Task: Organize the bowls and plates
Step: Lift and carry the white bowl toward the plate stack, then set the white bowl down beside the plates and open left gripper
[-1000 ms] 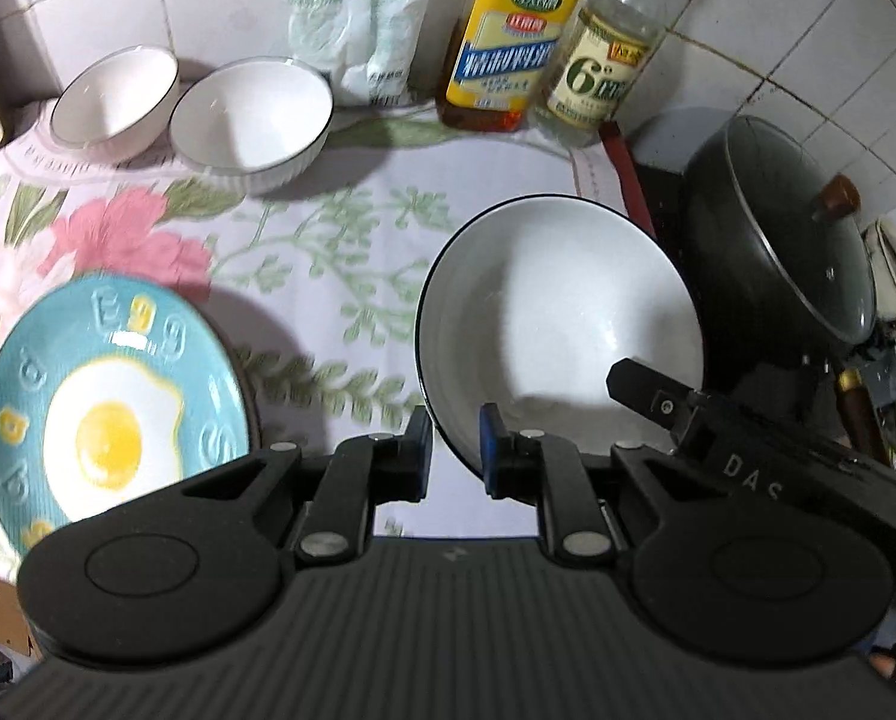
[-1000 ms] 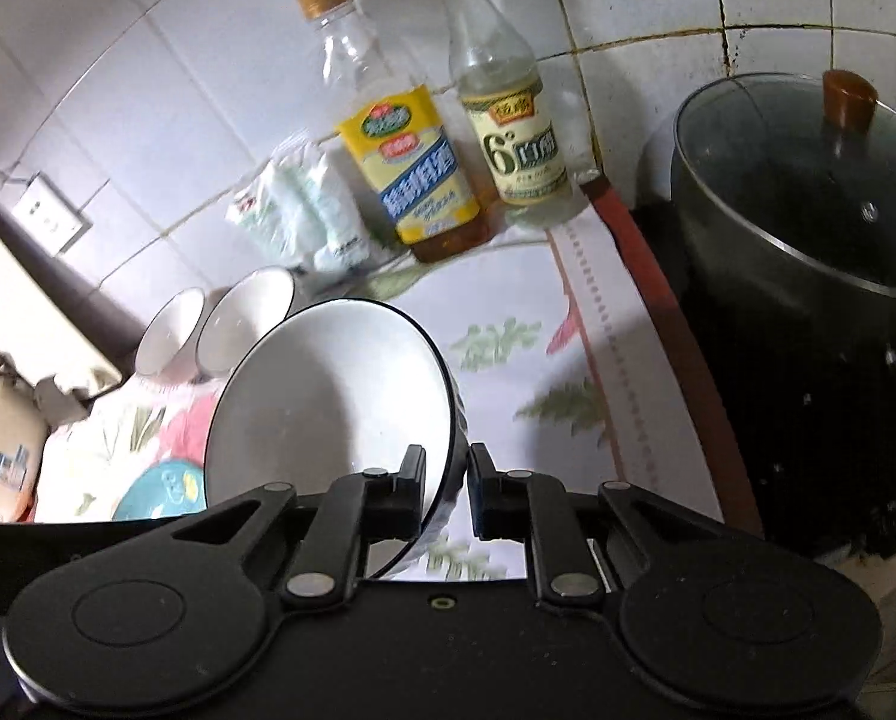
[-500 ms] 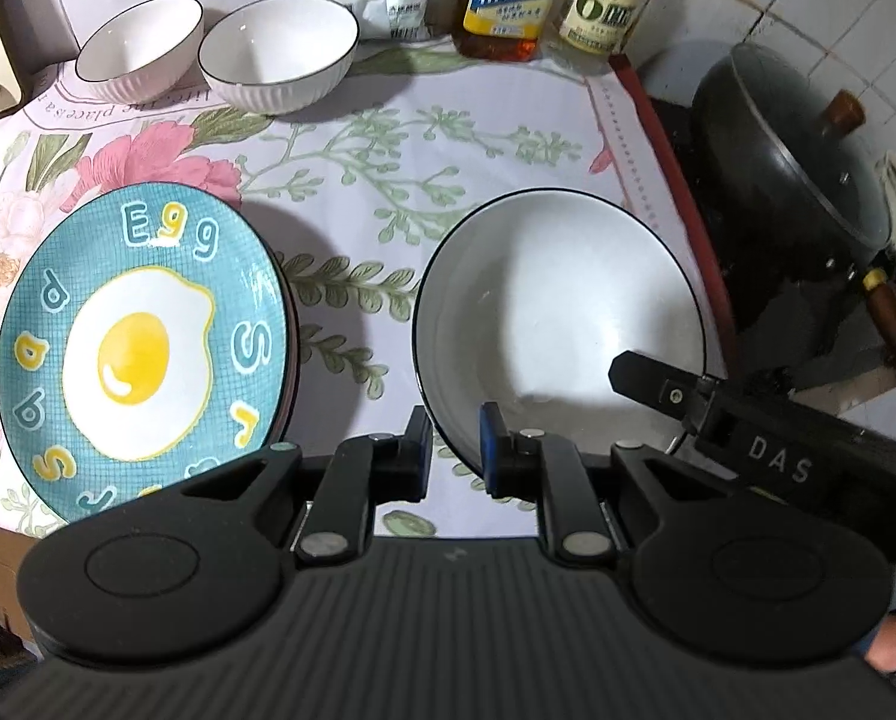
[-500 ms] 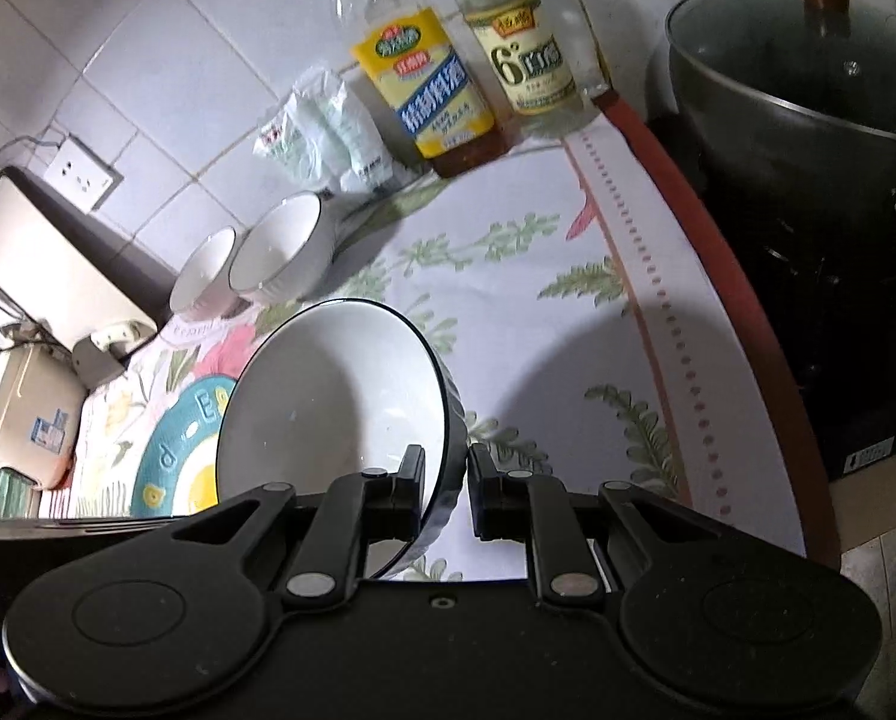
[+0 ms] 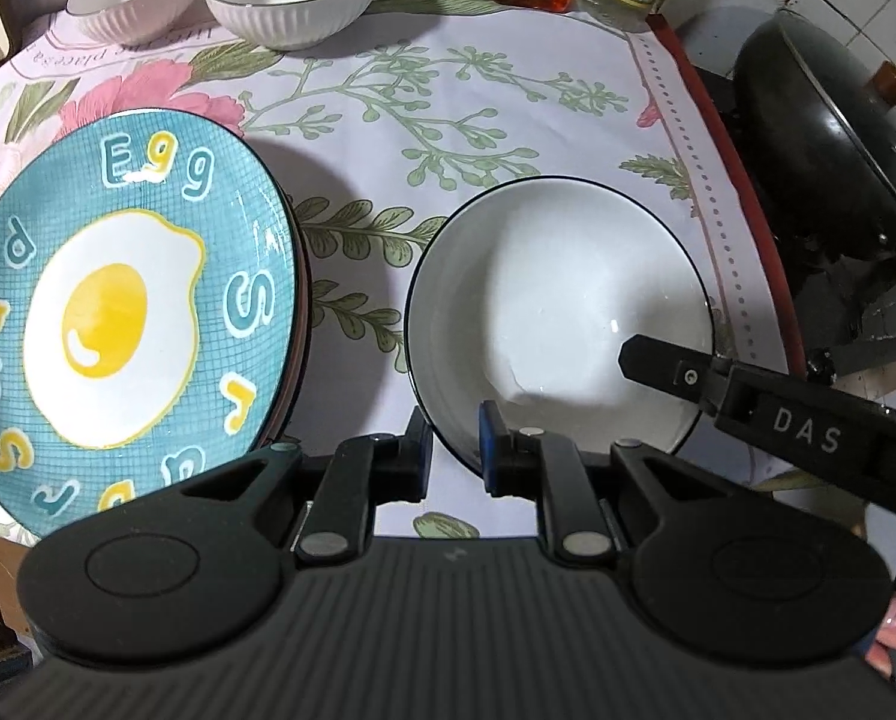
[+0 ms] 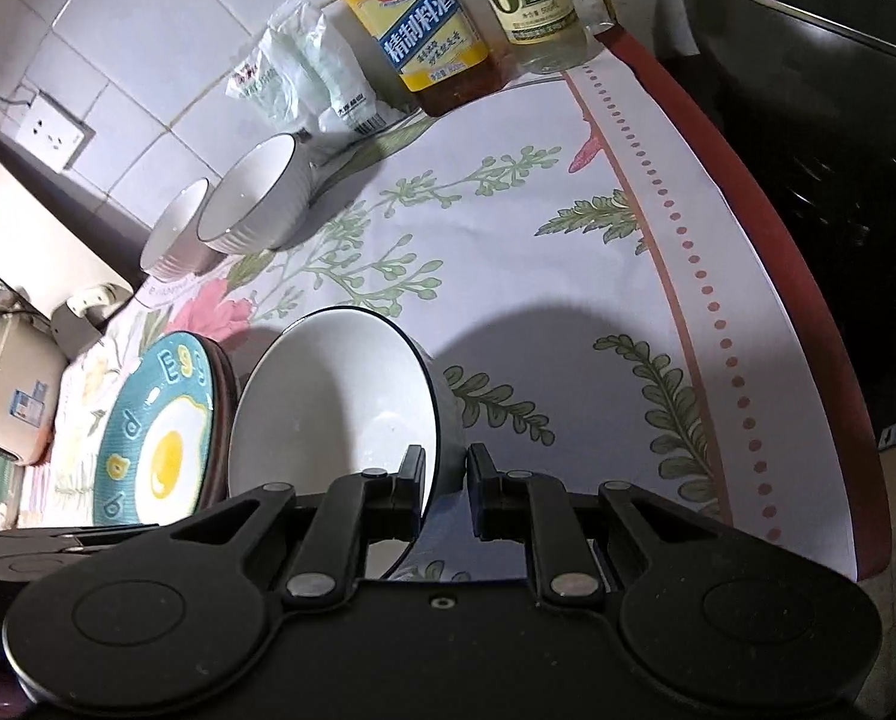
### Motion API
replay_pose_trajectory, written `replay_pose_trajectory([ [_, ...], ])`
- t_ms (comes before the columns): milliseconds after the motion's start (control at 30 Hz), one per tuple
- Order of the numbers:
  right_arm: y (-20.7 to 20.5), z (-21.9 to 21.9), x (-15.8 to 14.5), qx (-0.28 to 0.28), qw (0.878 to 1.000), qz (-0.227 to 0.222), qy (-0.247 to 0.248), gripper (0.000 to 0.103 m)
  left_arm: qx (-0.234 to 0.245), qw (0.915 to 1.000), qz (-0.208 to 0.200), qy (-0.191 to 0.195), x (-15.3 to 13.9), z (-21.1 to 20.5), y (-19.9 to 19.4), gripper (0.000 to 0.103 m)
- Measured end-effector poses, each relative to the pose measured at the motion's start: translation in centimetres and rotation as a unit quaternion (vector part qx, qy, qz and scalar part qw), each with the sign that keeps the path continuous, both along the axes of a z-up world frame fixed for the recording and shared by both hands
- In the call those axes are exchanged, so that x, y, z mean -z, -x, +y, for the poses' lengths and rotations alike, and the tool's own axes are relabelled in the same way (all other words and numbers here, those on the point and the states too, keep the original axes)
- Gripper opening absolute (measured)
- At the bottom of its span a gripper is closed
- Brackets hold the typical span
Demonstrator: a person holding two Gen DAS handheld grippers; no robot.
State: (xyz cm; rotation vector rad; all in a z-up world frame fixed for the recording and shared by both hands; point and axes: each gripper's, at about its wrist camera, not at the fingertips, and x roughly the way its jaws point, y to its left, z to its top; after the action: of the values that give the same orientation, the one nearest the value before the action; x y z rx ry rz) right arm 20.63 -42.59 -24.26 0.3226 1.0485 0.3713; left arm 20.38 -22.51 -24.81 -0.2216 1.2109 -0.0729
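White inside, the big bowl (image 5: 559, 312) sits near the cloth's (image 5: 508, 120) right edge, just right of the plates (image 5: 130, 324), with the left claw (image 5: 454, 450) pinching its near rim and the right claw (image 6: 445, 483) pinching its right rim.

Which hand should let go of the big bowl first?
Probably the left gripper: the right gripper also clamps the big bowl's rim, and the left sits nearer the egg plate.
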Motion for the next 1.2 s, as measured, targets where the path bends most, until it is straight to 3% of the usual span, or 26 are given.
replay_pose_trajectory([
  [200,-1.0,-0.9,1.2,-0.003,1.000,0.007,-0.028,0.018,-0.018,0.9998,0.000,0.009,0.1,0.2,-0.4,0.015],
  [400,-1.2,-0.1,0.8,-0.006,1.000,0.013,-0.003,0.019,-0.020,0.9995,0.021,0.008,0.2,0.3,-0.8,0.015],
  [467,-1.1,-0.3,0.6,0.001,1.000,0.016,0.001,0.022,-0.016,0.9991,0.038,0.007,0.2,0.2,-1.0,0.021],
  [533,-0.9,-0.4,0.1,0.007,1.000,0.014,0.018,0.039,-0.011,0.9990,0.044,0.001,-0.4,0.3,-1.0,0.032],
  [567,-0.8,-0.5,-0.2,0.008,1.000,0.012,0.023,0.041,-0.009,0.9992,0.039,0.003,-0.9,0.5,-0.7,0.038],
  [667,0.1,-1.0,-1.7,0.003,0.999,-0.002,0.031,0.044,-0.006,0.9992,0.038,0.011,-2.4,1.3,0.0,0.041],
  [833,2.1,-0.7,-4.7,-0.016,0.997,-0.042,0.065,0.068,0.002,0.9997,0.022,0.006,-5.2,3.1,1.9,0.047],
  [1067,5.1,1.0,-8.5,-0.050,0.992,-0.089,0.079,0.069,-0.001,0.9997,0.019,-0.016,-8.4,5.8,4.9,0.054],
  [1200,7.2,2.7,-11.1,-0.095,0.982,-0.142,0.084,0.069,-0.003,0.9998,0.003,-0.019,-10.0,7.4,6.3,0.054],
])
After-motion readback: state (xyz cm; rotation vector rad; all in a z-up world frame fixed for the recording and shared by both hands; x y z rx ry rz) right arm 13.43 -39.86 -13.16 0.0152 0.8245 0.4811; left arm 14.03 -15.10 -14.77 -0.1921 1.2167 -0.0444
